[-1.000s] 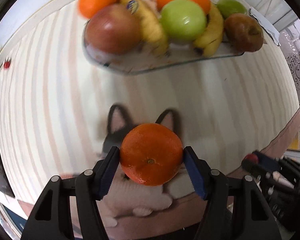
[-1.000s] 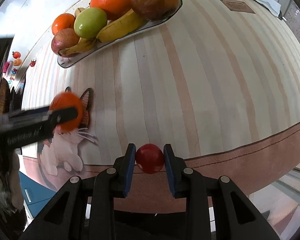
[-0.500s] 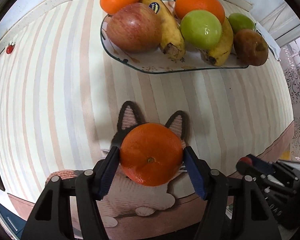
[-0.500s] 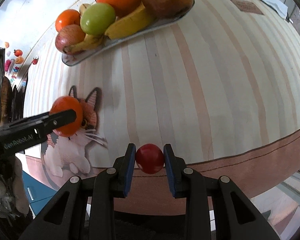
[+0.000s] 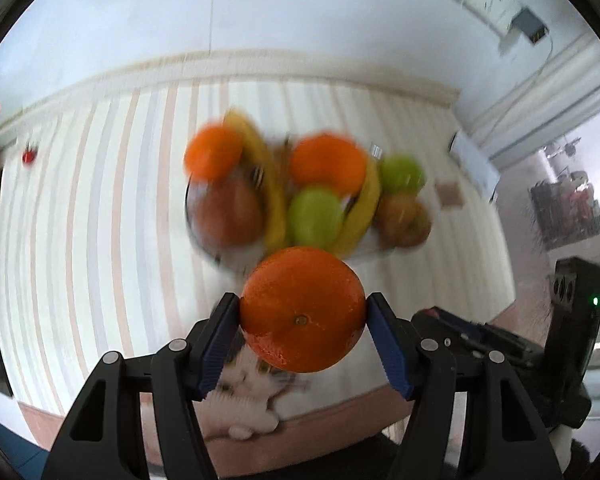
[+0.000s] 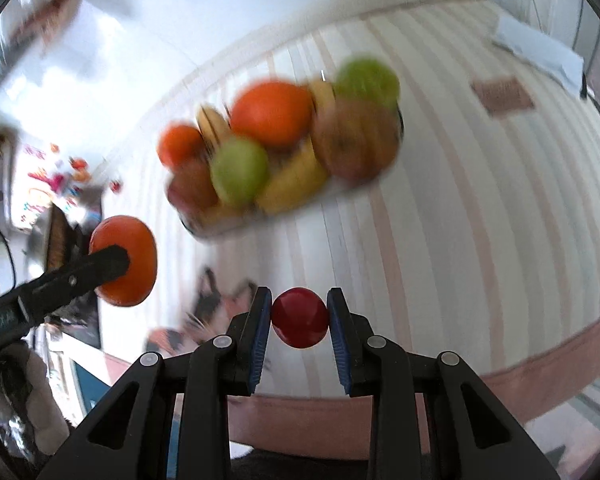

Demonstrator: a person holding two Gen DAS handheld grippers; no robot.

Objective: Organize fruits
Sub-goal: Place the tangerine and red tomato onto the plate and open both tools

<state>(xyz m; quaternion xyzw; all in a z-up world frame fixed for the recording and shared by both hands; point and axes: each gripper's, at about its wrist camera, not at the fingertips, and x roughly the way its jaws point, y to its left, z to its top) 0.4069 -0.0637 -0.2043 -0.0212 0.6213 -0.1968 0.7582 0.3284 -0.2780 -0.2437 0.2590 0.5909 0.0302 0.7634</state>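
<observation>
Striped cloth (image 5: 100, 208) covers the table, running back to a pale moulding at the wall; both views are motion-blurred beyond the grippers.

From the left wrist view, the left gripper (image 5: 302, 314) is clamped on an orange (image 5: 302, 308), both blue pads pressed to its sides, and the fruit is held clear of the cloth. At 12 o'clock from it, just past the fruit's top, sits the glass tray (image 5: 204, 248), loaded with two oranges, two bananas, two green apples and two reddish apples. The tray's near rim is close behind the held orange; how far apart they are I cannot tell through the blur. Bare cloth stretches wide at 9 o'clock of the tray, narrower at 3 o'clock, where a small brown card (image 5: 449, 194) lies near the table's right edge. A cat print (image 5: 252, 384) shows on the cloth under the gripper, by the pink border at the near edge.

From the right wrist view, the right gripper (image 6: 299, 318) pinches a small red fruit (image 6: 299, 317) between its pads, also in the air. The tray (image 6: 212, 228) lies at 11 o'clock, well apart. The left gripper (image 6: 112, 262) with its orange (image 6: 126, 260) hangs at 9 o'clock, apart from the tray's left end. Broad bare cloth fills 1 to 3 o'clock, out to the card (image 6: 502, 96) and a white paper (image 6: 540, 54) at the far corner.
</observation>
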